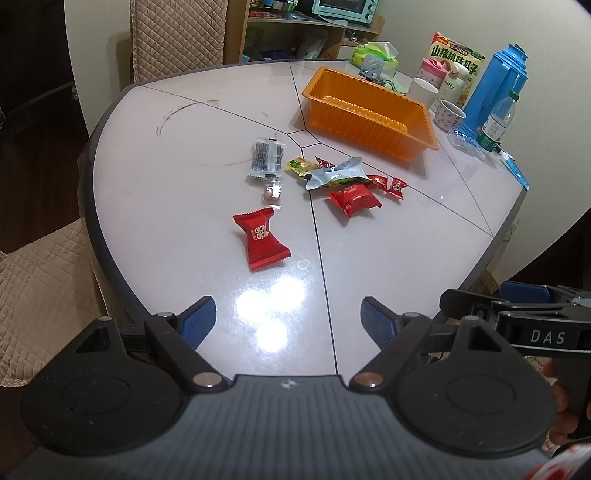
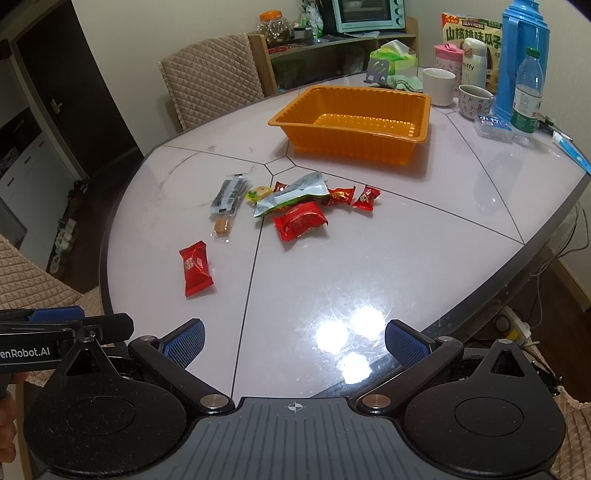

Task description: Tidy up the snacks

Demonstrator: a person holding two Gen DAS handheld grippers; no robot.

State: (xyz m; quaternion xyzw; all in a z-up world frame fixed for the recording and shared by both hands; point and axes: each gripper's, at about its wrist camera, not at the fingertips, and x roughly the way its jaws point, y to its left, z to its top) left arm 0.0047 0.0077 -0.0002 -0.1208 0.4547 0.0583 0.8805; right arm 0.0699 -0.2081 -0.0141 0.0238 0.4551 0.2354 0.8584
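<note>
Several wrapped snacks lie loose mid-table: a red packet (image 1: 261, 238) (image 2: 197, 268) nearest me, a second red packet (image 1: 355, 198) (image 2: 300, 220), a silver pouch (image 1: 338, 172) (image 2: 293, 194), a dark seaweed pack (image 1: 266, 155) (image 2: 229, 195), a small clear-wrapped caramel (image 1: 272, 192) (image 2: 222, 226) and small red candies (image 1: 395, 187) (image 2: 366, 197). An empty orange tray (image 1: 369, 127) (image 2: 354, 146) stands behind them. My left gripper (image 1: 288, 319) is open and empty over the near table edge. My right gripper (image 2: 294, 341) is open and empty beside it.
Cups (image 2: 438, 85), a blue thermos (image 2: 522, 55), a water bottle (image 2: 527, 92), a snack box (image 2: 471, 33) and tissues (image 2: 395, 55) crowd the far right of the table (image 2: 369, 266). Quilted chairs (image 2: 210, 79) stand at the back and left.
</note>
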